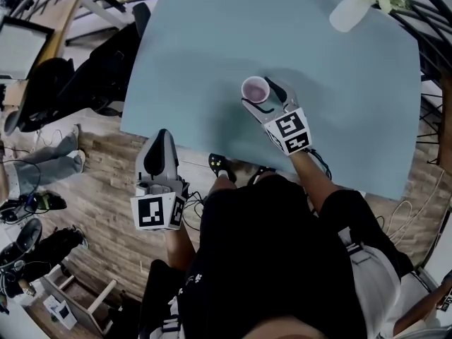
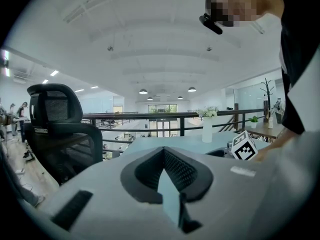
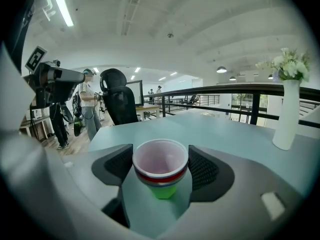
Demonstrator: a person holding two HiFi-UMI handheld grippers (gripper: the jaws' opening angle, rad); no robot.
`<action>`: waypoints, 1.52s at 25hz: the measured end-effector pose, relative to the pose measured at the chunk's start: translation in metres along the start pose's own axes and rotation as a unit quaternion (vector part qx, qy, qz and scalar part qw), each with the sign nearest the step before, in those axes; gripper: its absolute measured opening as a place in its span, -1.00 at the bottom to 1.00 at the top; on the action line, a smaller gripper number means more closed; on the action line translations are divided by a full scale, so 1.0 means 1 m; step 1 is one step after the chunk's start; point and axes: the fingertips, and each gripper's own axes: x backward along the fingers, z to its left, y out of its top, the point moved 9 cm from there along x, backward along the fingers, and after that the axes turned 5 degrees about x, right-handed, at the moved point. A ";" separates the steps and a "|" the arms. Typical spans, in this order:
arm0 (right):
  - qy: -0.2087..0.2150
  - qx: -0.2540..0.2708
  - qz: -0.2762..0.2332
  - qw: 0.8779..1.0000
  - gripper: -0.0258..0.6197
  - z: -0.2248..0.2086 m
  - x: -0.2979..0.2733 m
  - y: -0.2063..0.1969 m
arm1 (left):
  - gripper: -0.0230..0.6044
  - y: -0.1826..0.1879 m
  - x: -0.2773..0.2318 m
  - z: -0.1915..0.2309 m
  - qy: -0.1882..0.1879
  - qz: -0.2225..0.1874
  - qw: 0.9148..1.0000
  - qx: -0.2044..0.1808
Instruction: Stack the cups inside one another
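Overhead: a person leans over a pale blue table (image 1: 212, 41), holding a two-jaw gripper in each hand.
Stack of cups: the stack of cups (image 1: 255, 89) stands upright on the table just right of frame centre. A pale pink cup is nested on top, and red, blue and green cups show in bands beneath it.
Right gripper: the right gripper (image 1: 265, 99) reaches in from the lower right. Its jaws are spread around the stack, with a pad pressed to each side of the rim.
Left gripper: the left gripper (image 1: 162, 138) is at lower left, off the table edge above the wooden floor (image 1: 106, 189). Its jaws are clenched together on nothing.
Background: a white vase (image 1: 348, 11) with flowers stands at the table's upper right corner, well apart from the cups. A black office chair (image 1: 106, 69) sits beside the table at upper left.
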 end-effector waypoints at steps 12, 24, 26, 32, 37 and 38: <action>-0.003 -0.015 0.007 1.000 0.16 -0.007 0.003 -0.009 | -0.97 -0.002 -0.012 -0.001 -0.016 -0.007 1.000 0.023; -0.009 -0.035 -0.086 0.996 -0.12 -0.004 0.038 0.023 | -0.97 -0.003 -0.016 -0.012 -0.042 -0.008 0.999 0.019; -0.011 -0.037 -0.106 0.994 -0.23 -0.003 0.047 0.029 | -0.97 -0.004 -0.018 -0.015 -0.051 -0.007 0.999 0.016; -0.026 -0.044 -0.162 0.986 -0.69 0.004 0.071 0.043 | -0.97 -0.003 -0.018 -0.019 -0.064 -0.011 0.998 0.018; -0.044 -0.041 -0.168 0.984 -0.89 0.006 0.088 0.046 | -0.97 -0.002 -0.022 -0.026 -0.082 -0.012 0.997 0.009; -0.047 -0.040 -0.164 0.985 -0.89 0.007 0.091 0.046 | -0.97 -0.002 -0.023 -0.027 -0.086 -0.012 0.996 0.006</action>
